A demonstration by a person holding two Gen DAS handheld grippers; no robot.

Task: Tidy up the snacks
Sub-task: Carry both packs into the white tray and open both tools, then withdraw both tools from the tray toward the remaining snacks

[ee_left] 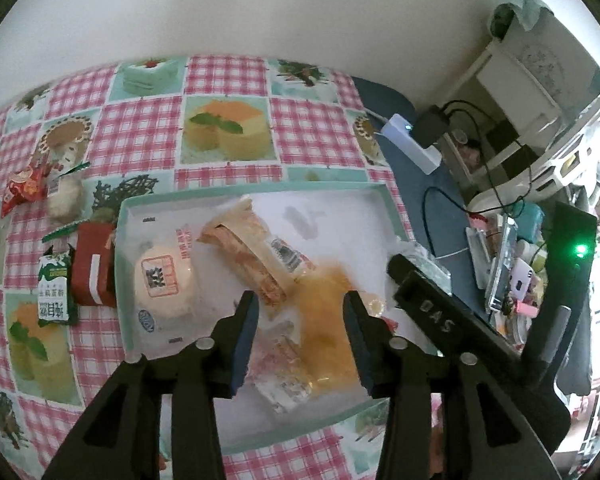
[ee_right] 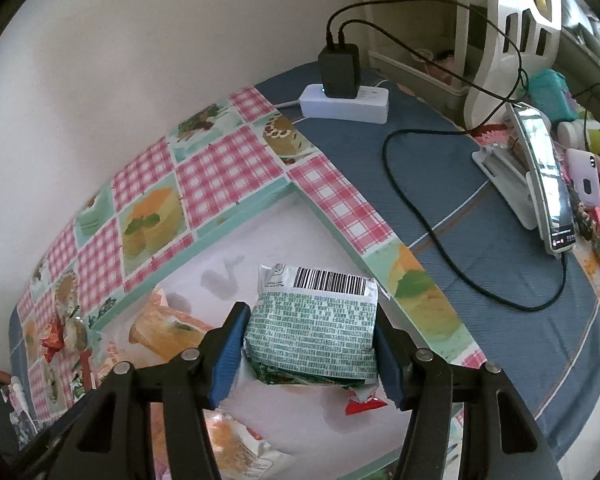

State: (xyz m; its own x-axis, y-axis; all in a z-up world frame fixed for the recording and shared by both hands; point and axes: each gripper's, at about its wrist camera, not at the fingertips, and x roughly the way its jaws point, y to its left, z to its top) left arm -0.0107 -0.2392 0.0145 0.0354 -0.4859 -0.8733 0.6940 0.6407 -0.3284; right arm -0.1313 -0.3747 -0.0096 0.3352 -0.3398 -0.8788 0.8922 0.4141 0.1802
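Note:
A shallow white box with a mint-green rim (ee_left: 121,264) lies on the checked tablecloth and holds several snacks: a round bun pack (ee_left: 165,284), a long wafer pack (ee_left: 252,256) and an orange pack (ee_left: 328,320). My left gripper (ee_left: 300,312) is open and empty above the box. My right gripper (ee_right: 312,344) is shut on a green-and-white snack packet (ee_right: 316,332) with a barcode, held over the box (ee_right: 236,216). A red wrapper (ee_right: 364,402) shows under it. The right gripper's black body (ee_left: 440,320) crosses the left wrist view.
Outside the box on the left lie a green pack (ee_left: 54,292), a red pack (ee_left: 90,268), a red candy (ee_left: 22,190) and a pale round snack (ee_left: 64,200). A white power strip (ee_right: 344,102) with charger and cables, and a phone on a stand (ee_right: 548,184), sit on the blue cloth to the right.

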